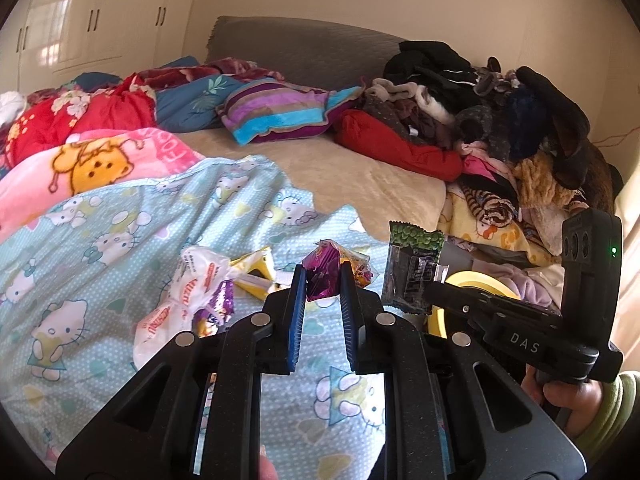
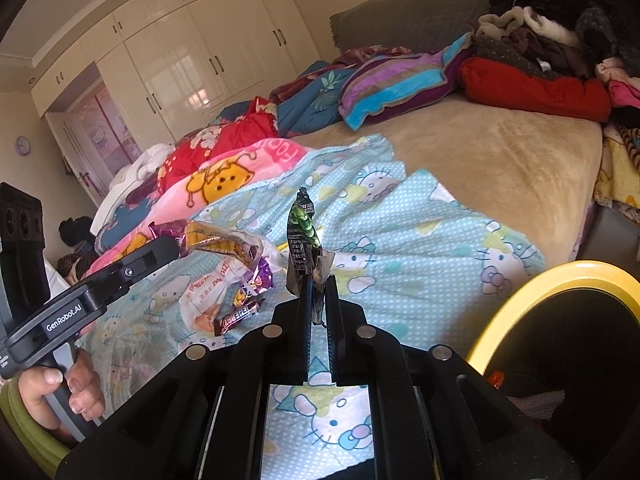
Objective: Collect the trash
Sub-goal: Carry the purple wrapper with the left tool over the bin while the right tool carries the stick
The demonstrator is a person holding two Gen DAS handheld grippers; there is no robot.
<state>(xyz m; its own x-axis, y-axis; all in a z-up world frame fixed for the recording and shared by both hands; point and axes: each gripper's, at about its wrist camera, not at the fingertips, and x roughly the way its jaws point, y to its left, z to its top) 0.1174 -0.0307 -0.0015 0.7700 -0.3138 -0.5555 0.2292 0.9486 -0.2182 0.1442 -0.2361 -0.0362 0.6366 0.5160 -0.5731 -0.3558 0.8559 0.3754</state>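
Two wrappers are already lifted off the bed, so the pick-up step looks done and the carry to the yellow-rimmed bin comes next, each calling for a release over its mouth. Left tongs pinch a purple wrapper; right tongs are clamped on a green wrapper. More wrappers lie on the sheet. Tool bodies read "DAS" and "GenRobot.AI".
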